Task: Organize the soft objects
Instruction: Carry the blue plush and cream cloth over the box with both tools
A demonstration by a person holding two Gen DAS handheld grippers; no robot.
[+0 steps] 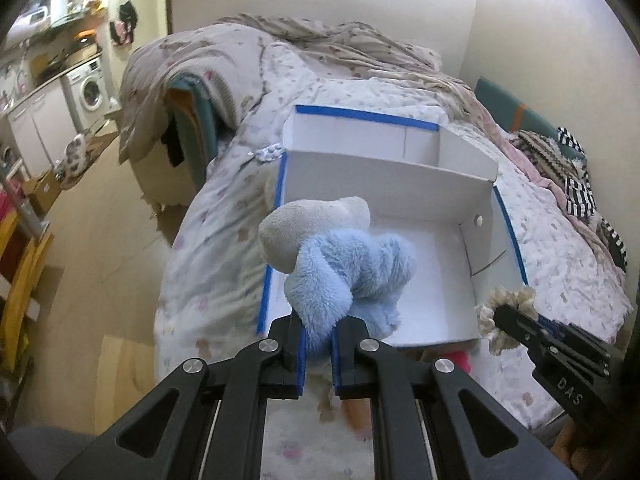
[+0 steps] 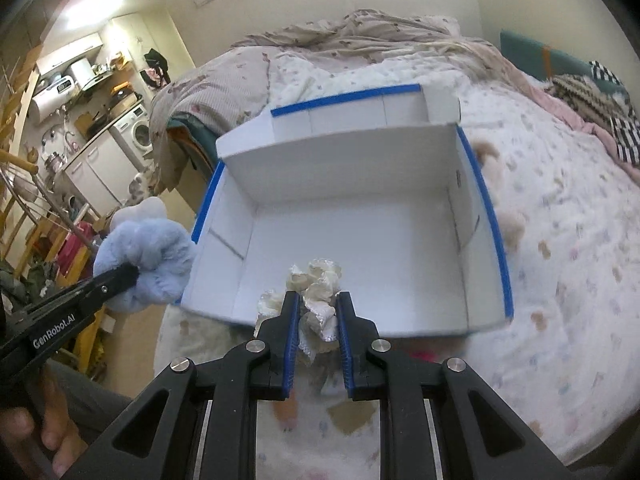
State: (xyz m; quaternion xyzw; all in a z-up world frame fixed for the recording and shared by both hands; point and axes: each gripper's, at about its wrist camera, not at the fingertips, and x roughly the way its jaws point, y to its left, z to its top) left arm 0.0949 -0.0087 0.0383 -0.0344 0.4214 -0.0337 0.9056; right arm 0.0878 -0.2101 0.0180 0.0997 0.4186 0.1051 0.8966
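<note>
Black two-finger left tool (image 1: pixel 319 344) w/ blue pads sits nearest the lens, jaws narrow and pinched on a fluffy pale-blue plush toy with a grey-beige ear (image 1: pixel 340 252). Toy hangs just above the near-left corner of the white cardboard box with blue-taped rim (image 1: pixel 390 168), approx 12 o'clock from the tool. Box rests on the bed's white floral quilt (image 1: pixel 224 216); a divider splits it into a big near compartment and a smaller far one, both bare as far as I can see.

Right tool (image 2: pixel 318 316), same build, is also narrow, clamped on a cream lace-edged fabric scrunchie (image 2: pixel 320 292) over the box's near wall. From the left view it shows at 4 o'clock; from the right view the left tool and blue toy are at 9 o'clock.

Prob. reason for the holds: each item gripped by a soft fold so it dangles free and can drop straight into a compartment. Which compartment gets which, can't tell.

Writing: "GenRobot.AI" on the left tool's arm, "DAS" on the right's. Nothing legible on the box.
</note>
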